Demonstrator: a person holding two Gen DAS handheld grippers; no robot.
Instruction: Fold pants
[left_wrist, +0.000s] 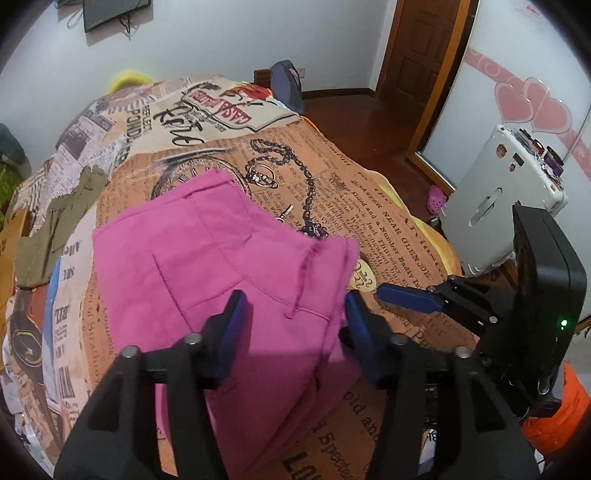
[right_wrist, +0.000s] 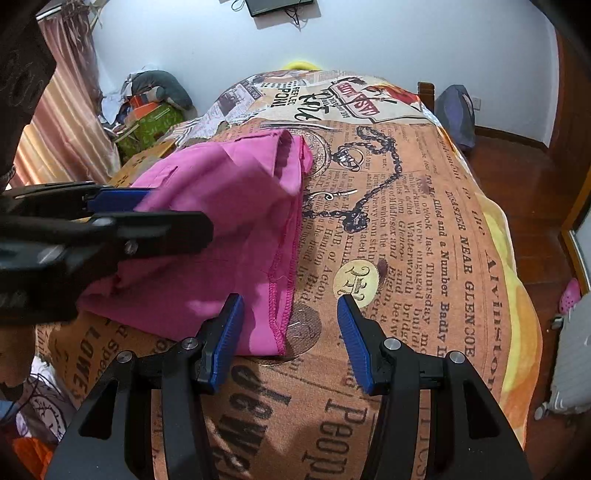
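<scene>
The pink pants (left_wrist: 207, 266) lie folded on a bed covered with a newspaper-print blanket (left_wrist: 388, 229). In the left wrist view they spread straight ahead of the left claw (left_wrist: 291, 317) and run back underneath it, the cloth filling the gap between its two blue pads (left_wrist: 234, 325). Those fingers stand apart and neither pad presses on the fabric. A frayed hem edge of the pants sits just ahead of the claw's right finger.

In the right wrist view the pants (right_wrist: 229, 221) lie ahead and to the left of the right claw (right_wrist: 291, 317). The stitched hem edge ends just in front of its left finger, and the near corner of the cloth sits beside that finger's blue pad (right_wrist: 225, 332). This claw is also apart, with only printed blanket (right_wrist: 424, 258) between its fingers. A round cream emblem (right_wrist: 356, 282) printed on the blanket shows just ahead of its right finger.

The left claw (right_wrist: 144, 210) crosses the left side of the right wrist view, its arms over the pants. The right claw (left_wrist: 410, 299) shows in the left wrist view to the right of the left one, over the blanket beside the pants.

Farther out, an olive garment (left_wrist: 55, 229) lies on the blanket well to the left of the left claw. A white suitcase (left_wrist: 495, 199) stands on the wooden floor (left_wrist: 351, 114) off to the right, beyond the bed's edge.
</scene>
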